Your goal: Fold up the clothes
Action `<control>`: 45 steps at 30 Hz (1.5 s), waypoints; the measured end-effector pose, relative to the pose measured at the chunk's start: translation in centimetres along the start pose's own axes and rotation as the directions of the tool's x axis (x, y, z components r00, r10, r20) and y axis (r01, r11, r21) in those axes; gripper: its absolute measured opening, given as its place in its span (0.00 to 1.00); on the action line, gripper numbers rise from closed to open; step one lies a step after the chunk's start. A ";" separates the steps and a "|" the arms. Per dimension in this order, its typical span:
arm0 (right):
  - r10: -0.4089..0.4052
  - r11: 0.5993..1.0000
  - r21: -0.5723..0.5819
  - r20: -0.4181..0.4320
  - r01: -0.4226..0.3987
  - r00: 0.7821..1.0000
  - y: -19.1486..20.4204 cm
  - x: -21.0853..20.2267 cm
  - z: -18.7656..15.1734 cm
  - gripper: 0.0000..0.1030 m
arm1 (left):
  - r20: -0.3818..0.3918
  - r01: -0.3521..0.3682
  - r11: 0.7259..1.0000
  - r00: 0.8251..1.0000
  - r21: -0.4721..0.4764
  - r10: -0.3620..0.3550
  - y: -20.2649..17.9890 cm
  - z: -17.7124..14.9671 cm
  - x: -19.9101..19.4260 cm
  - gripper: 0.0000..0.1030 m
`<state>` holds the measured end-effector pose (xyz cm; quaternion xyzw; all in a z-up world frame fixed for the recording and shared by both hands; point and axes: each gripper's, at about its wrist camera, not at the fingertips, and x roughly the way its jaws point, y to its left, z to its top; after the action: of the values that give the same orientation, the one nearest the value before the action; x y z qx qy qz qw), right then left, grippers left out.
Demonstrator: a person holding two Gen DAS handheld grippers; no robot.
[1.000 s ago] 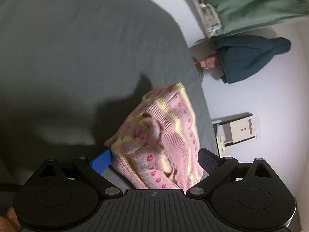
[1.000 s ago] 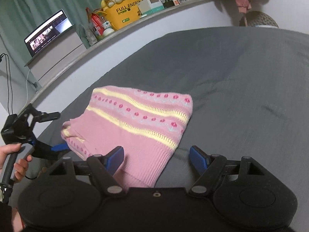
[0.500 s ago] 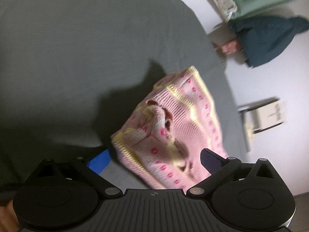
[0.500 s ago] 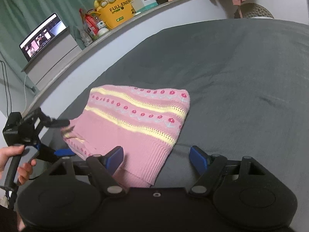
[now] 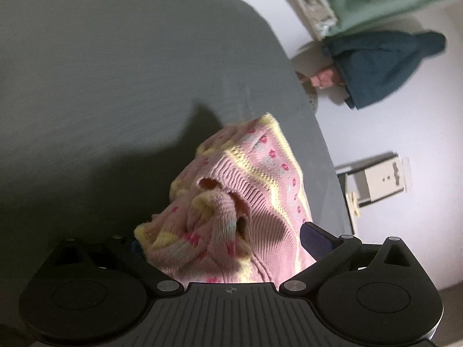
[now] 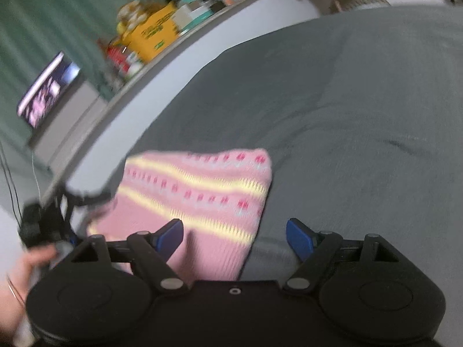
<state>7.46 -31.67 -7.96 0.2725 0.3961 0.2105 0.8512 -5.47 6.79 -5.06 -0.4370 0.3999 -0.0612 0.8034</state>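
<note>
nearby, pink sweater (image 6: 202,190) on grey bed (image 6: 361,115); right gripper (image 6: 234,235) released, left gripper (image 5: 220,240) unclear.

left gripper (image 5: 220,238) body: showing as matte black, with two round discs, a ribbed centre plate and silver pivot screws
right gripper (image 6: 235,235) body: showing the same black shape, a small ring at centre
fingers (image 6: 299,235): wearing blue pads on black linkage bars
wrist (image 6: 13,289): wearing thin bangles
</note>
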 end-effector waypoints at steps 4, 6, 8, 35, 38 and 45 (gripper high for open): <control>0.086 0.979 0.185 0.011 -0.087 0.996 -2.4 2.2 1.8 0.75 | 0.017 -0.013 0.999 1.000 0.034 0.012 0.4 0.6 -0.4 0.86; 0.129 0.962 0.241 0.016 -0.129 0.991 -3.0 3.1 2.3 0.74 | 0.031 -0.030 0.999 0.999 0.035 0.029 0.8 0.7 -0.8 0.69; 0.176 0.944 0.282 0.000 -0.169 0.984 -3.3 4.1 2.4 0.60 | 0.032 -0.014 1.000 0.999 0.026 0.013 1.3 1.4 -0.9 0.60; -0.108 0.970 0.244 0.443 -0.004 0.890 -14.7 -21.7 12.2 0.21 | -0.250 0.403 0.824 0.912 0.398 -0.325 -26.2 -1.5 20.1 0.47; -0.197 0.959 0.273 0.472 0.070 0.860 -17.9 -22.3 11.8 0.21 | -0.321 0.404 0.810 0.904 0.425 -0.282 -28.2 -3.6 24.4 0.47; -0.339 0.905 0.388 0.404 0.177 0.850 -24.5 -19.7 11.0 0.21 | -0.307 0.326 0.779 0.934 0.536 -0.180 -28.9 -6.3 29.0 0.47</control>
<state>7.80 -64.96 -6.47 0.3993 0.2455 -0.0491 0.8820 16.96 -27.92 -2.33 -0.2114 0.3929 -0.3400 0.8278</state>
